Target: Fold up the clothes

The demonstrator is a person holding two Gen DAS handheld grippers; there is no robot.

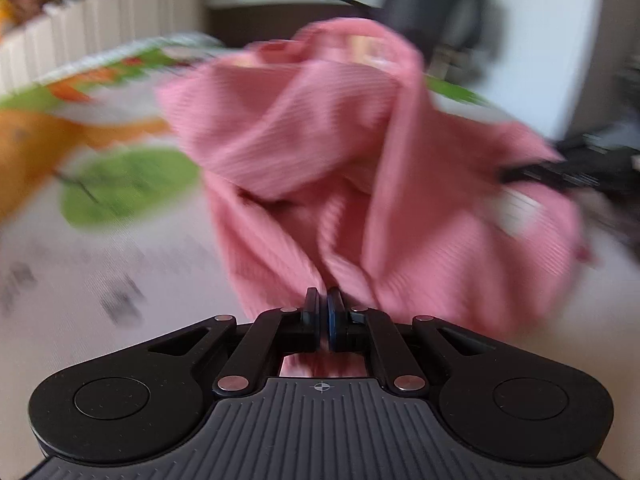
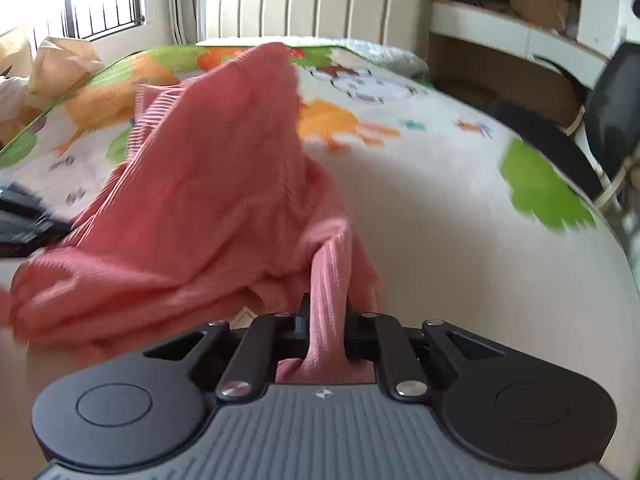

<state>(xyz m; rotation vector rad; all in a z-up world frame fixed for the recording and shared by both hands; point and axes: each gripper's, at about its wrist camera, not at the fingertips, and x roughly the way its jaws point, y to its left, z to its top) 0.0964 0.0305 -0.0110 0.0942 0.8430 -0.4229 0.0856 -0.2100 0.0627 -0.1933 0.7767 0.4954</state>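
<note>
A pink ribbed knit garment hangs bunched and lifted above the bed. My left gripper is shut on an edge of it, with pink cloth running between the closed fingers. In the right wrist view the same pink garment stretches up and to the left. My right gripper is shut on a thick fold of it that fills the gap between the fingers. The other gripper shows as a dark blur at the far edge of each view.
The bed's cartoon-print sheet in white, orange and green lies under the garment. A padded cream headboard stands at the far end. A dark chair and a white desk are to the right of the bed.
</note>
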